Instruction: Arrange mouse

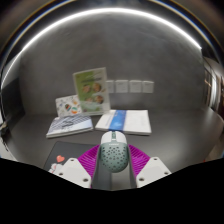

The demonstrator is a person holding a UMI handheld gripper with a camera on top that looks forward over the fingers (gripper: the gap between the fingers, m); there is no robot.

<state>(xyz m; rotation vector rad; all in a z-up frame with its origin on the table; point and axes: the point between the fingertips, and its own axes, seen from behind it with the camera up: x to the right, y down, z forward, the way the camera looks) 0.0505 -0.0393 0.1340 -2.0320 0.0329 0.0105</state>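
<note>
A pale mouse (113, 152) with a perforated, dotted shell sits between the two fingers of the tool (113, 163), its rounded front pointing away from the camera. The magenta pads (90, 160) on the inner faces of the fingers lie right against the mouse on both sides, so the tool appears closed on it, gripping it. Whether the mouse rests on the dark grey surface (170, 150) or is raised off it cannot be told.

Just beyond the mouse, a white book with a blue band (127, 121) lies flat on the surface. Beside it, toward the left, lies a booklet with a picture cover (68, 126). Farther back, a green and white leaflet (92, 88) stands upright against the wall. A row of pale sockets (130, 87) sits on the wall beside the leaflet.

The hand holding the tool is out of view.
</note>
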